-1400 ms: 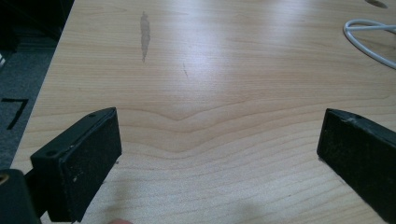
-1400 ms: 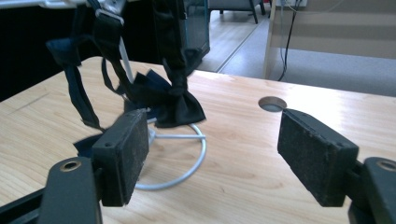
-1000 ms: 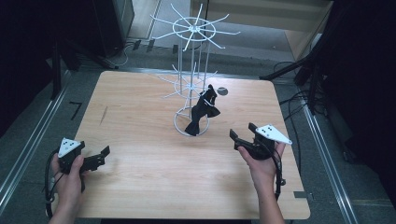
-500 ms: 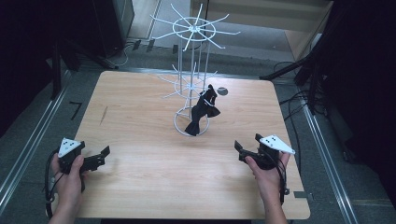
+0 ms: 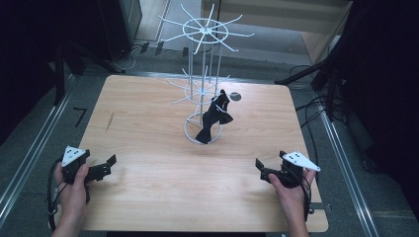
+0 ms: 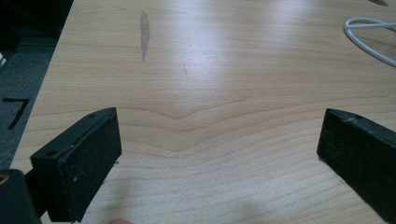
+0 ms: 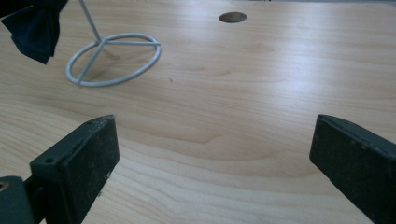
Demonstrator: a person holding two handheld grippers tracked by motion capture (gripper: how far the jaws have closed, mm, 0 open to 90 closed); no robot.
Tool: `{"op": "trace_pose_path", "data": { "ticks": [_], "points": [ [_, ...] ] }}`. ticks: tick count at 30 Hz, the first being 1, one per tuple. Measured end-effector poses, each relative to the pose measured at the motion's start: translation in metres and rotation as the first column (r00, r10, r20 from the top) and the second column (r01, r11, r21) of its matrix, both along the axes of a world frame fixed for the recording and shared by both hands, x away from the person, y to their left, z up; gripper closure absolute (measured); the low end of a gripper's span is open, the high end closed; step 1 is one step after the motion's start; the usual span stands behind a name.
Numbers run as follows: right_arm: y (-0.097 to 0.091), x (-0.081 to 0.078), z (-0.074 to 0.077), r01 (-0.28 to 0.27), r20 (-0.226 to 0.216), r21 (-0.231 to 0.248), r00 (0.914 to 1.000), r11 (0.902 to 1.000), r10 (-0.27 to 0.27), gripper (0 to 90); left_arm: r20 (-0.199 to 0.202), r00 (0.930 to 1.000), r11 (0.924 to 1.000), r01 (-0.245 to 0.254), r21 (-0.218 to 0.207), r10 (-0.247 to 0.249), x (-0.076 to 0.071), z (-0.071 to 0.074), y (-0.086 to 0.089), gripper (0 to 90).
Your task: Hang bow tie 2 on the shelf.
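We list one black bow tie [image 5: 215,117], hanging on the lower arms of the white wire rack [image 5: 202,86] mid-table [image 5: 148,197]. Well apart from it, near our edge: right gripper [image 5: 262,170], jaws just widened and apart, nothing between; left gripper [image 5: 106,165], jaws apart, over bare wood.

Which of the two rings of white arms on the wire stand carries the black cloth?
The lower ring: the black cloth hangs from it. The top ring is bare.
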State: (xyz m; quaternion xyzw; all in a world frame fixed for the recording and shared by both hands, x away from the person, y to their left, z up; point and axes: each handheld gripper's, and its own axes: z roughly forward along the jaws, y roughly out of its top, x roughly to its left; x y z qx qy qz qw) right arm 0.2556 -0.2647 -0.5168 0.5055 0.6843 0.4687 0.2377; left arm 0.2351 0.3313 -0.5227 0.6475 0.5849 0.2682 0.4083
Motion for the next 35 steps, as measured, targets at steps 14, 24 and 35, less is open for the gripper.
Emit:
{"op": "trace_pose_path", "data": {
  "ticks": [14,24,35],
  "points": [
    [-0.030,-0.018,-0.013,0.035,-0.039,-0.025,0.9986,0.9991,-0.036,1.6,0.000,1.0000,1.0000,-0.001,-0.001,0.001,0.000,0.000,0.000,0.2],
    [-0.057,-0.035,-0.021,0.077,-0.054,-0.003,0.9955,0.9970,-0.077,1.6,0.001,1.0000,1.0000,-0.003,0.003,0.003,0.000,0.000,0.000,0.1],
    [-0.071,-0.045,-0.024,0.111,-0.056,0.060,0.9926,0.9920,-0.108,1.9,-0.002,1.0000,1.0000,-0.005,0.003,0.005,0.000,0.000,0.000,0.1]
  ]
}}
